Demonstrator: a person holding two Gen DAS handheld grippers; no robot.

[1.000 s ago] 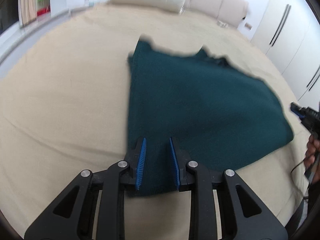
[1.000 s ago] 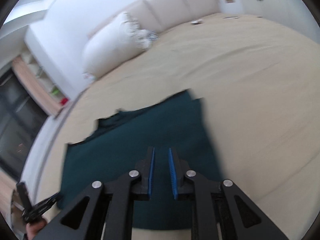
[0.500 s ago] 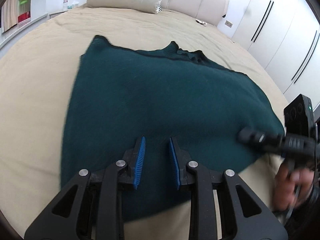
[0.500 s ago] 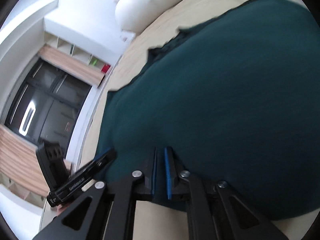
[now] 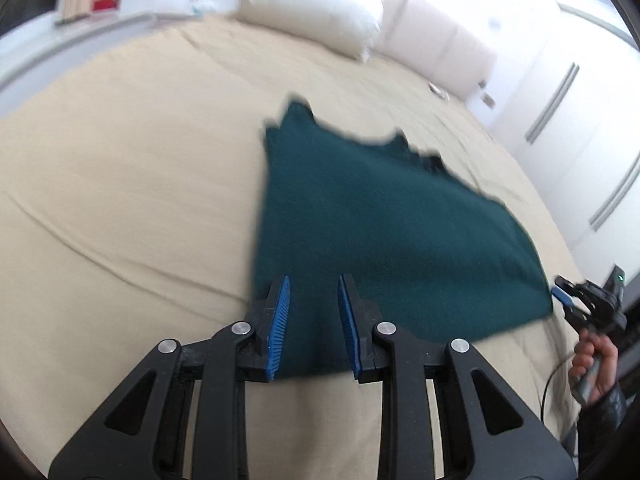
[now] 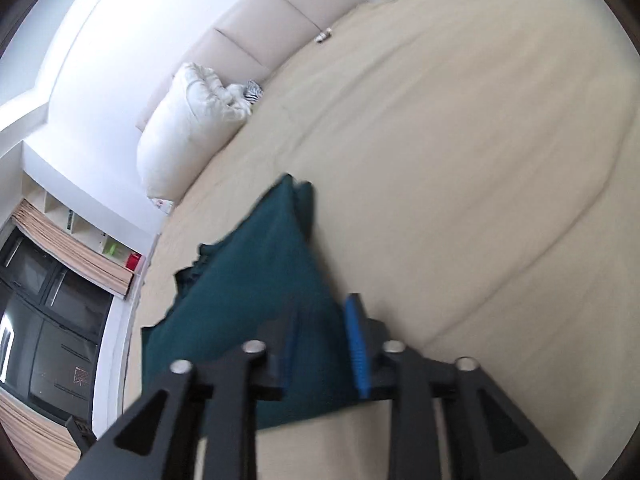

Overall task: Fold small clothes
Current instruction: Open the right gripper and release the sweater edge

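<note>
- The dark teal knitted garment (image 5: pixel 384 240) lies spread flat on the wide beige bed (image 5: pixel 132 184); its near hem runs under and just ahead of our jaws in both views.
- Our left gripper (image 5: pixel 313 322) hangs over the garment's near left corner. Its blue ribbed pads (image 5: pixel 279 326) stand apart with a clear gap; cloth shows through that gap, but the pads do not pinch it, so these jaws are released.
- Our right gripper (image 6: pixel 326 344) sits at the garment's near right corner, seen in the left view at the far right edge, just beside the cloth. Its jaws have just been opening; the teal cloth shows between the pads, and we see neither pad pressing on it, though the view is blurred.
- The hand (image 5: pixel 596 368) that grips the right tool's handle shows at the right edge of the left view, below that gripper.
- Beyond the jaws, past the garment's far edge, a plump white pillow (image 5: pixel 312 16) rests against the padded cream headboard (image 5: pixel 436 52).
- To the right of the left jaws stand white wardrobe doors (image 5: pixel 580 128).
</note>
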